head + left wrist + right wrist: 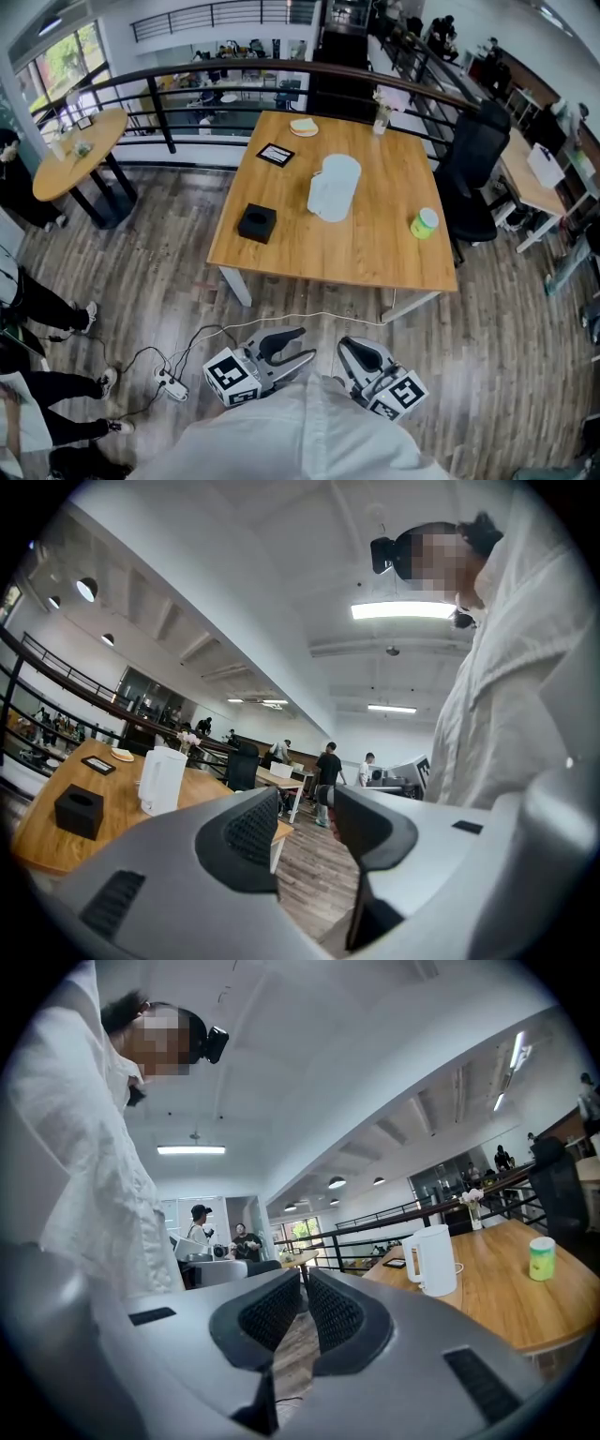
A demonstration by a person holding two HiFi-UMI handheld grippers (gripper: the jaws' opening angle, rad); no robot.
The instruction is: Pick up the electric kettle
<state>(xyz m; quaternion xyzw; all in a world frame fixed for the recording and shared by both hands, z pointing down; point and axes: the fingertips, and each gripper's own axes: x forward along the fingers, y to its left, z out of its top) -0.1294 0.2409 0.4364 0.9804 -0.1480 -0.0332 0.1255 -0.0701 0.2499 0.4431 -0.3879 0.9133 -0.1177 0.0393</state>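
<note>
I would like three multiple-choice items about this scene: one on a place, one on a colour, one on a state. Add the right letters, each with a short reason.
1. In the head view, where is the black box relative to the kettle?
A) to its left
B) to its right
C) on top of it

2. What colour is the cup near the right edge of the table?
A) red
B) green
C) black

3. The left gripper is:
A) shut on the kettle
B) open and empty
C) shut on the box

Answers:
1 A, the box lies nearer the table's left edge.
2 B, the cup is bright green.
3 B, its jaws stand apart with nothing between them.
</note>
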